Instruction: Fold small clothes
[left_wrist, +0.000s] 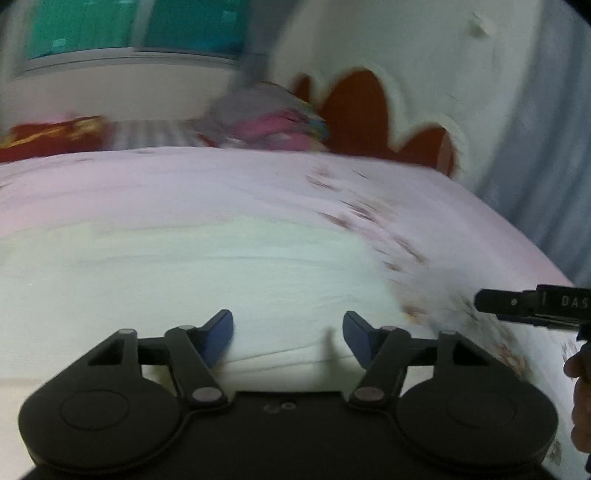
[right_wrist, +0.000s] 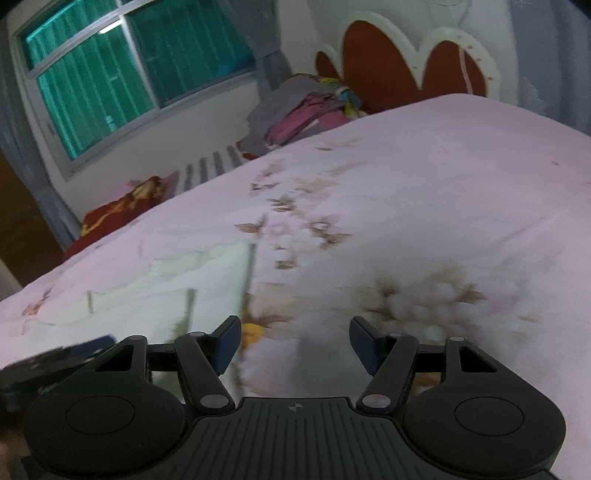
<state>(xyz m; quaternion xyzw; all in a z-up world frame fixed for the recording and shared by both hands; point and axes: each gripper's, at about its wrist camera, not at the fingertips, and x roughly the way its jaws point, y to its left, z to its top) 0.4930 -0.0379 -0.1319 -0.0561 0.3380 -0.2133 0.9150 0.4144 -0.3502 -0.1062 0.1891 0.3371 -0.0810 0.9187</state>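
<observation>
Pale cream cloth, the small garment (left_wrist: 177, 266), lies flat on the pink flowered bedsheet (left_wrist: 258, 184), filling the left wrist view from nine o'clock to the centre. The left claw (left_wrist: 288, 338) hovers over its near edge, blue fingers spread wide, gripping nothing. The right claw (right_wrist: 295, 345) is equally wide and empty above the floral print, the garment (right_wrist: 199, 273) at its ten o'clock. A heap of clothes (right_wrist: 306, 110) sits at twelve o'clock by the red headboard (right_wrist: 373, 70).

A bed with a pink floral sheet (right_wrist: 424, 192) fills the room, its red-and-white scalloped headboard (right_wrist: 402, 70) against the wall. A teal-glazed window (right_wrist: 110, 74) sits beside grey curtains (right_wrist: 271, 55).
</observation>
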